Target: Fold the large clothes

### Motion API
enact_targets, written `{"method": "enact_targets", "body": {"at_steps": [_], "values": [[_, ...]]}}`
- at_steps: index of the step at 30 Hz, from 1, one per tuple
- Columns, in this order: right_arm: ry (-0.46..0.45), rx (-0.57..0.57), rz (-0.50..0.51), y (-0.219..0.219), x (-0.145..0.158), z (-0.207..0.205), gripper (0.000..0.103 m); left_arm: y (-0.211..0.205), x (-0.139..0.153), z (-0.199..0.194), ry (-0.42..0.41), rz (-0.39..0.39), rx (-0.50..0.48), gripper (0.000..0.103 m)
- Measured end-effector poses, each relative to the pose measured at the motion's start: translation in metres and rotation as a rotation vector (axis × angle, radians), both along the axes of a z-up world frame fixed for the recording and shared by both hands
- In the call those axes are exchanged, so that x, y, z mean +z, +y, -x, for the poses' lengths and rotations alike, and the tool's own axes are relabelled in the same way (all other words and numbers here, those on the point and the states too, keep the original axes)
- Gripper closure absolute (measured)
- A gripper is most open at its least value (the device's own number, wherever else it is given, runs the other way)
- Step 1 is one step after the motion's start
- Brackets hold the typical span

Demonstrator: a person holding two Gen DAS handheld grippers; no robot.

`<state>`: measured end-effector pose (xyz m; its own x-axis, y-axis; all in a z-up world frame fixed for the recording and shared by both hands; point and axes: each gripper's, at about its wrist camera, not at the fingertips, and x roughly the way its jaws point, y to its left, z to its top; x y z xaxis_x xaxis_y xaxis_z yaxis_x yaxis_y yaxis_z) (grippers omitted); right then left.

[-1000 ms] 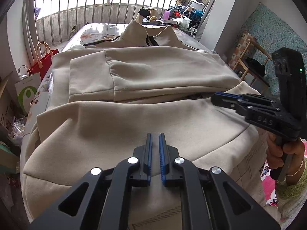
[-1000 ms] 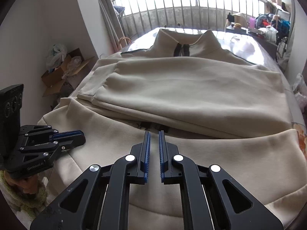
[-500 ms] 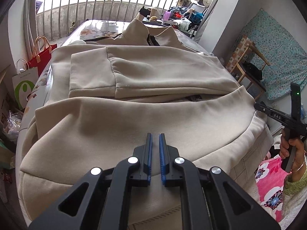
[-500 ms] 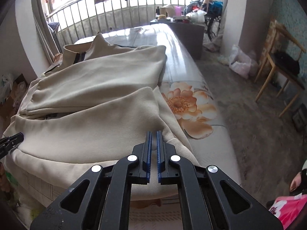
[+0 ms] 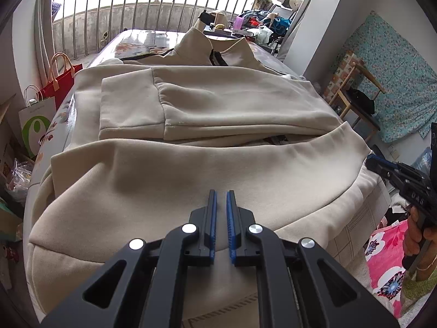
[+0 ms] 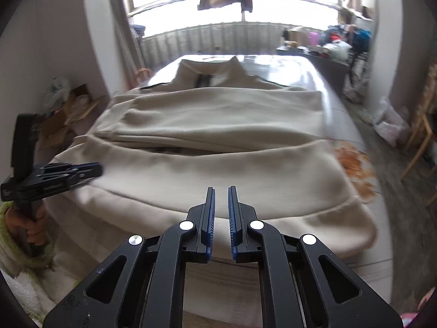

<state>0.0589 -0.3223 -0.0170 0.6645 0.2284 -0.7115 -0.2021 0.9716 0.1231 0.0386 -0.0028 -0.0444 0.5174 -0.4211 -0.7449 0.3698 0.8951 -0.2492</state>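
Left tongs (image 5: 221, 199): blades close together with only a narrow slit between them, nothing gripped. They point down over the near fold of the beige garment (image 5: 207, 169), which lies directly ahead of and beneath the tips.

Right tongs (image 6: 221, 195): blades parting at this moment, a small gap showing, nothing between them. They hang above the near hem of the same beige garment (image 6: 218, 169). The right wrist view is smeared at its edges.

Garment position: spread across the tabletop (image 5: 142, 39), collar at the end far from both tongs, zip opening visible there. A folded sleeve (image 5: 131, 106) lies across the body, ahead and to the left of the left tongs. The near edge drapes over the tabletop's front.

Cross-check: the right tongs (image 5: 387, 170) appear to the right of the left tongs, just off the garment's right corner, held by a hand (image 5: 420, 235). The left tongs (image 6: 79, 170) appear to the left of the right tongs, tips over the garment's left edge; whether they touch the cloth cannot be told.

Surroundings: a red bag (image 5: 58, 82) far left of the left tongs; a wooden chair (image 5: 355, 101) far right.
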Motion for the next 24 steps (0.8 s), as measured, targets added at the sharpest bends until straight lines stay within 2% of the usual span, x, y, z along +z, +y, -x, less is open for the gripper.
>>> {"method": "enact_targets", "body": {"at_steps": [3, 6, 8, 10, 12, 16, 20, 24], "values": [[0.029, 0.085, -0.018, 0.030, -0.014, -0.007, 0.094, 0.000, 0.000, 0.001, -0.003, -0.001, 0.004, 0.096], [0.064, 0.105, -0.003, 0.043, -0.032, -0.016, 0.094, 0.002, 0.000, 0.001, 0.001, 0.013, 0.001, 0.096], [0.052, 0.107, -0.008, 0.041, -0.035, -0.016, 0.094, 0.008, 0.003, 0.003, 0.003, 0.014, 0.013, 0.096], [0.064, 0.109, -0.018, 0.040, -0.034, -0.017, 0.094, 0.022, 0.007, 0.005, -0.012, -0.026, 0.061, 0.096], [0.061, 0.114, -0.021, 0.039, -0.036, -0.016, 0.094, 0.050, 0.005, 0.008, 0.010, -0.041, 0.149, 0.096], [0.064, 0.117, -0.022, 0.040, -0.036, -0.017, 0.094, 0.113, 0.006, 0.020, 0.086, 0.037, 0.300, 0.096], [0.068, 0.114, -0.039, 0.038, -0.036, -0.018, 0.094, 0.124, 0.020, 0.030, 0.062, 0.007, 0.349, 0.096], [0.067, 0.114, -0.031, 0.039, -0.036, -0.019, 0.094, 0.112, 0.029, 0.018, 0.038, 0.122, 0.276, 0.096]]}}
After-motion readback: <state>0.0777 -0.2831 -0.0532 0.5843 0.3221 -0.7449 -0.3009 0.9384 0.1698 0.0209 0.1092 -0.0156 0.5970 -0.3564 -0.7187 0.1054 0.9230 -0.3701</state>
